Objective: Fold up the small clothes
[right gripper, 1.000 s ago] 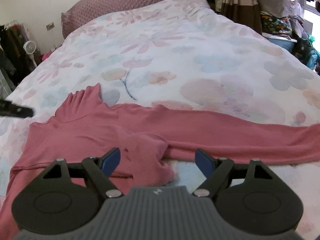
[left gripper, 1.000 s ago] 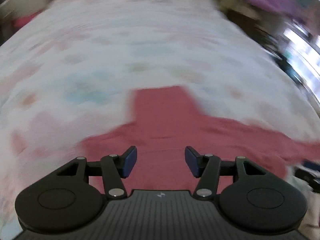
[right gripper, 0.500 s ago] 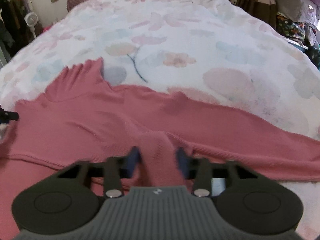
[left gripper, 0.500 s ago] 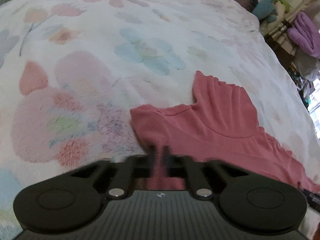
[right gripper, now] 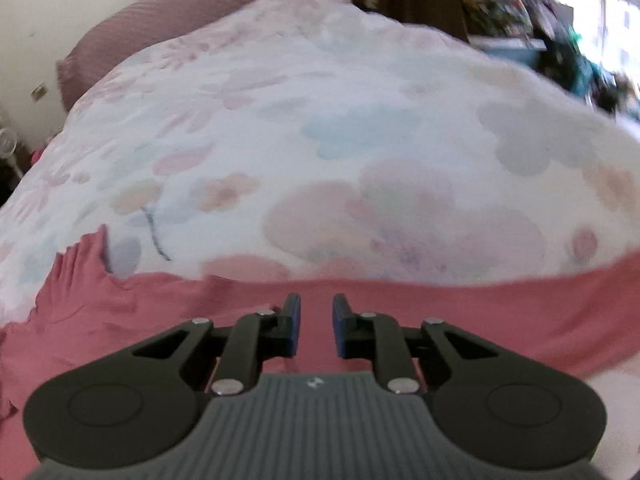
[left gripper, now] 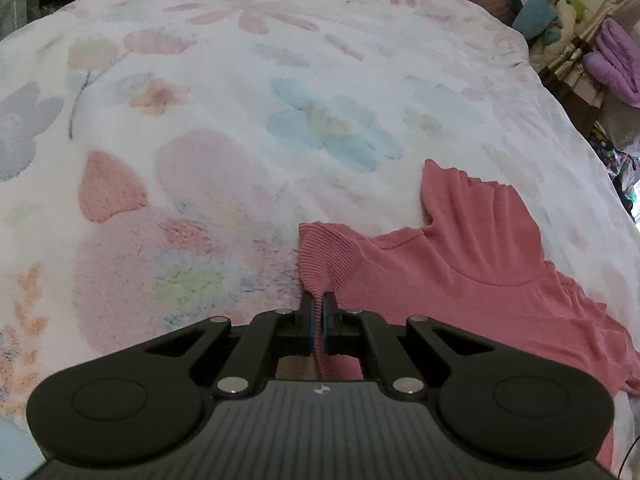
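A: Pinching hard, is it? What does the left tool [left gripper: 319, 312] have?

B: A ribbed fold of the pink top [left gripper: 460, 272]. Its blue pads [left gripper: 309, 320] are pressed together on the cloth, and the fabric rises in a small ridge just ahead of the tips.

A: And the right tool [right gripper: 316, 326]?

B: It points forward, low over the same pink top [right gripper: 460, 304], with its jaws standing apart and nothing between them. I cannot tell whether the tips touch the cloth.

A: How does the garment lie?

B: Spread on the bed [left gripper: 248, 128]. From the left wrist camera the high neck [left gripper: 480, 224] sticks out to the right of the pinched fold. From the right wrist camera a long sleeve [right gripper: 560, 300] runs off toward the right edge, and the neck shows at the far left.

A: What lies beyond it?

B: Floral bedding, pale with pink and blue blossoms, bare all the way back. At the head sits a mauve pillow [right gripper: 192, 12].

A: Anything off the bed?

B: Along its far side, clutter: a purple bundle [left gripper: 616, 60] and a blue soft thing [left gripper: 532, 16] in the left view. The right view blurs that corner too much to name things.
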`<control>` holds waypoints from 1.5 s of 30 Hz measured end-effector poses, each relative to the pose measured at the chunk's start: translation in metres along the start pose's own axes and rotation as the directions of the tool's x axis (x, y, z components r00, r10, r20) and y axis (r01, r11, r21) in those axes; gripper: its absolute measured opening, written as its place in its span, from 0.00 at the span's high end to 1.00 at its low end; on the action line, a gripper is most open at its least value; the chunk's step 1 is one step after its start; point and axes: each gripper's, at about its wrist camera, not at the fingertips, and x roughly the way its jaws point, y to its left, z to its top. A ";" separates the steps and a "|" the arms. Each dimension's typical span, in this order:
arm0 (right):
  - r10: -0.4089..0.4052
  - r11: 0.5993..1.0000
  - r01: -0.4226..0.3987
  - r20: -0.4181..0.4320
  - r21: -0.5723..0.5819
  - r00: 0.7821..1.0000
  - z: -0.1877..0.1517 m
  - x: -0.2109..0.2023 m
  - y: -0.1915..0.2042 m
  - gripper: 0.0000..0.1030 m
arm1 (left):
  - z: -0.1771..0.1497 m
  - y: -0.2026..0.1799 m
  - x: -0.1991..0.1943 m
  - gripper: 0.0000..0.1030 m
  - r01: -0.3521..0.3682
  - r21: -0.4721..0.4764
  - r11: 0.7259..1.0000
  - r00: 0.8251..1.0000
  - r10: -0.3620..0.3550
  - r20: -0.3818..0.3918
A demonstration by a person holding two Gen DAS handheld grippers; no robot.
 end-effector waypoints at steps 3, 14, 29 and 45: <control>0.036 0.998 -0.036 0.007 0.048 0.999 -0.005 -0.006 -0.011 0.73 | -0.001 0.001 -0.003 0.84 0.006 -0.025 1.000 1.000 -0.007 -0.008; 0.208 0.944 -0.181 -0.071 0.276 0.976 -0.049 0.003 -0.017 0.63 | -0.054 -0.008 -0.065 0.59 0.080 0.188 0.979 0.994 -0.065 -0.083; 0.175 0.947 -0.167 -0.006 0.274 0.985 -0.038 -0.016 -0.013 0.97 | -0.064 0.002 -0.069 0.94 0.018 0.249 0.968 0.995 0.007 -0.098; 0.187 0.977 -0.177 0.081 -0.119 0.979 -0.027 -0.043 0.095 0.97 | -0.052 0.031 -0.111 0.49 0.049 0.076 0.996 0.999 -0.049 -0.002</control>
